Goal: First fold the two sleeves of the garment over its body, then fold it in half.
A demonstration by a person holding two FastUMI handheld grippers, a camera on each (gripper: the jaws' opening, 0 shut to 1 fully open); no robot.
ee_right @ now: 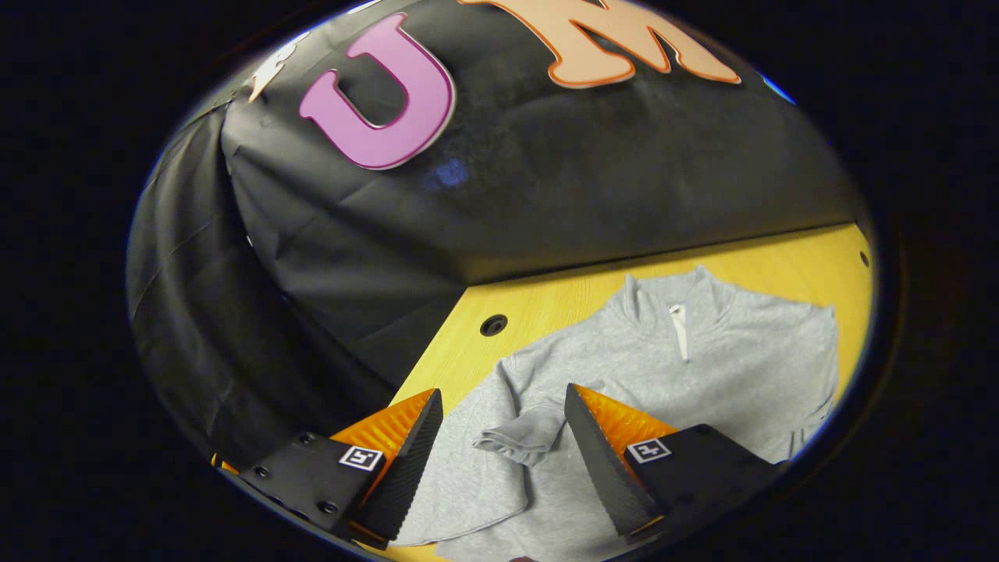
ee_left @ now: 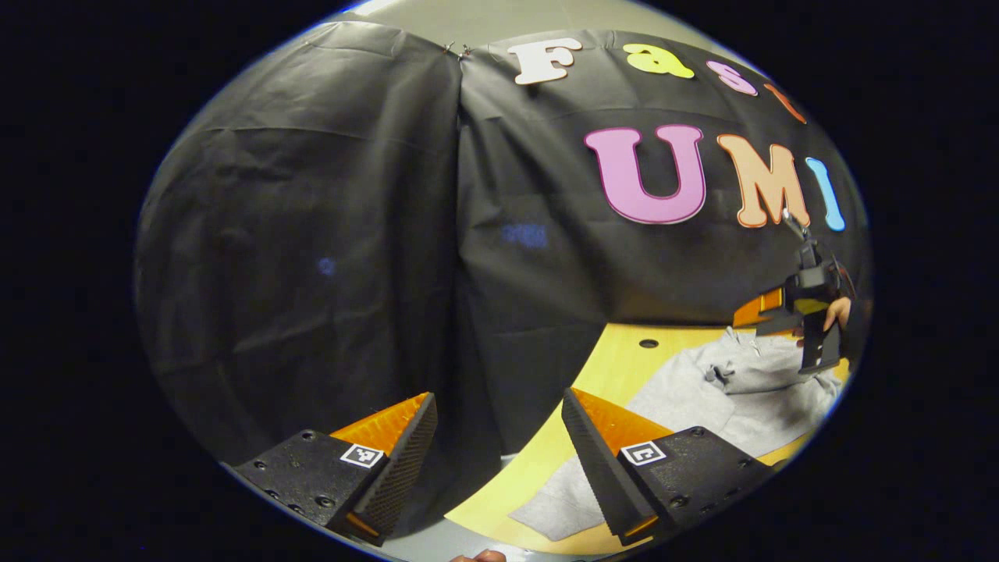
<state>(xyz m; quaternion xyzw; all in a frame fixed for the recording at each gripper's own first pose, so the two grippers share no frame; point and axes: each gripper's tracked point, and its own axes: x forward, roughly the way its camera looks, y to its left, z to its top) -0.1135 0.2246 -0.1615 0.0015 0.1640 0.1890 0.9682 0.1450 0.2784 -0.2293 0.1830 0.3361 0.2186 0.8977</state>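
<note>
Left gripper [ee_left: 499, 468]: fingers spread wide, nothing between them, raised above the table [ee_left: 601, 367] edge and aimed mostly at the black cloth wall [ee_left: 312, 234]. Grey garment [ee_left: 741, 390] lying on the table at about 3 o'clock from this gripper, well apart, its hem corner reaching down behind the right-hand finger. Farther off at 2 o'clock, seen in the left gripper view: the right gripper [ee_left: 812, 312] with a hand [ee_left: 839, 312] on it, hovering above the garment's far side. Right gripper [ee_right: 503, 460]: fingers likewise wide apart, gripping nothing. Garment [ee_right: 702, 375] spread flat on the table [ee_right: 546, 300], collar and short zip at 1 o'clock, body running toward 6 o'clock. One sleeve [ee_right: 519, 437] already lying folded across the body, its cuff bunched directly between the fingers at 12 o'clock, near but not visibly touching. Other sleeve at the 3 o'clock edge, partly cut off; state not determinable. Judged: right gripper much the nearer to the cloth; next move turns on whether the far sleeve needs folding inward before halving along the collar-to-hem axis. No brand or garment label legible; square coded markers on both grippers, unreadable. Round hole [ee_right: 493, 325] in table at 11 o'clock.
</note>
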